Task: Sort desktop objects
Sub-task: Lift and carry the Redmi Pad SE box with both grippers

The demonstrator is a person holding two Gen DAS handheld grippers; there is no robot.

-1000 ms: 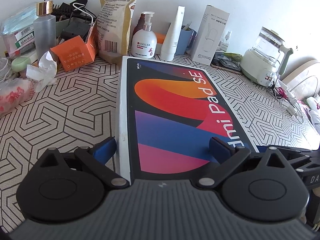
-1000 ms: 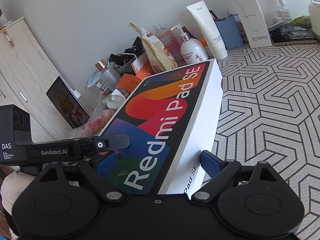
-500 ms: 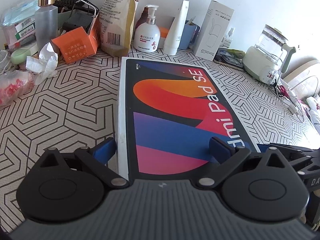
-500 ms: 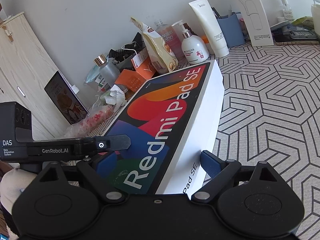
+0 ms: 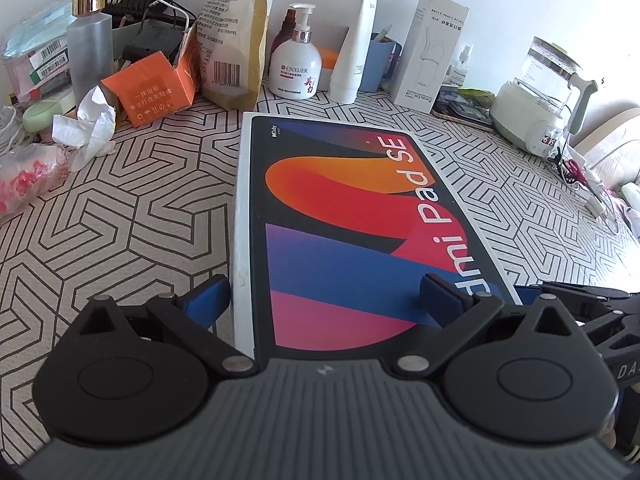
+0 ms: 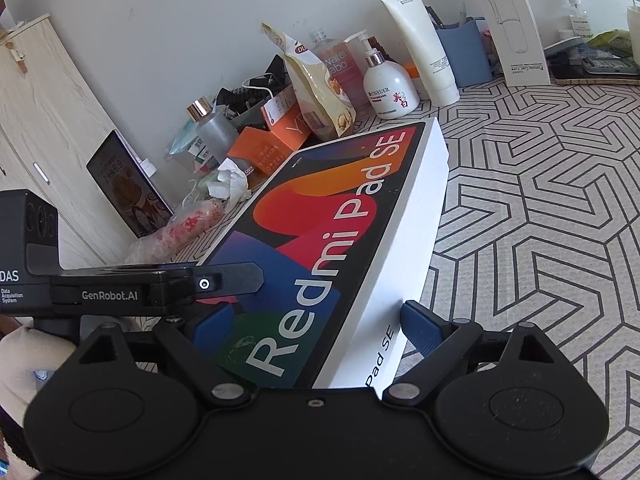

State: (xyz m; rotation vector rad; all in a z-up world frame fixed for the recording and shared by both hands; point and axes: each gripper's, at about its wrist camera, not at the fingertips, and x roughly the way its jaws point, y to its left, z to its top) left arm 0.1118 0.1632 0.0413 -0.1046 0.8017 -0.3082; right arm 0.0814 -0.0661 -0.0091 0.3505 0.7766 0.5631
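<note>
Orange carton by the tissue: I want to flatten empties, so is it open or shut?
Open: the orange carton has a flap raised. Contents hidden.

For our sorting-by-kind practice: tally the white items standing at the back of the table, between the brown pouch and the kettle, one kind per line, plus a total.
Pump bottle: 1
Tube: 1
Tall box: 1
Total: 3
</note>
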